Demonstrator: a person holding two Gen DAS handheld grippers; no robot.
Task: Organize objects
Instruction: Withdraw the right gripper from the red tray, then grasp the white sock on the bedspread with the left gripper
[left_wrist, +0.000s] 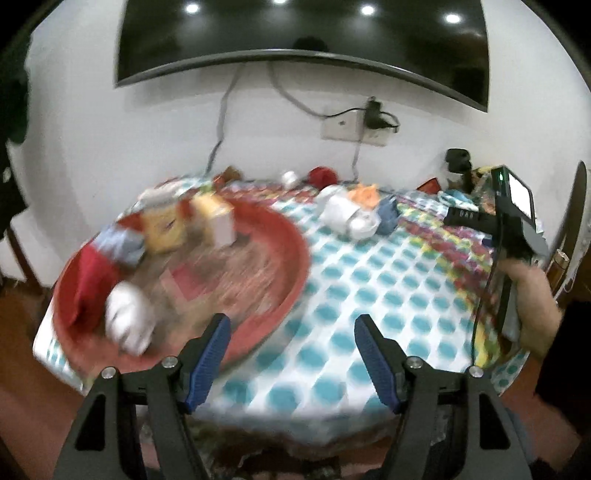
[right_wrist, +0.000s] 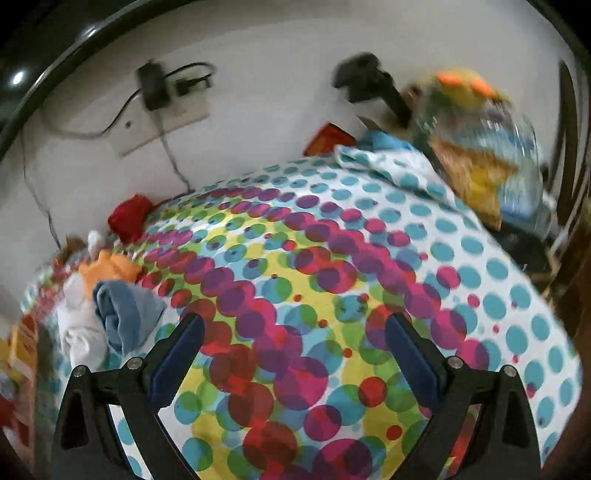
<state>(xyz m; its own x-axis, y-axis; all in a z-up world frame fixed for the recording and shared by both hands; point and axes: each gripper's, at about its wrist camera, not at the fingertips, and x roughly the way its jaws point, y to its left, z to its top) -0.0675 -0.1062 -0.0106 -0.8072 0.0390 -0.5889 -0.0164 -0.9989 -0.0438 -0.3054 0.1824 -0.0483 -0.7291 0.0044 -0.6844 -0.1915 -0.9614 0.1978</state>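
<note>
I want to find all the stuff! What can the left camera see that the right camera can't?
Only the left camera shows the big red tray with boxes and cloths in it, and the TV on the wall. Only the right camera shows the plastic bag of packets at the far edge. Both show the spotty tablecloth, the blue cloth and the wall socket. Both grippers are open and empty.

Home: wall television (left_wrist: 303, 33), tablecloth (right_wrist: 295, 295)
</note>
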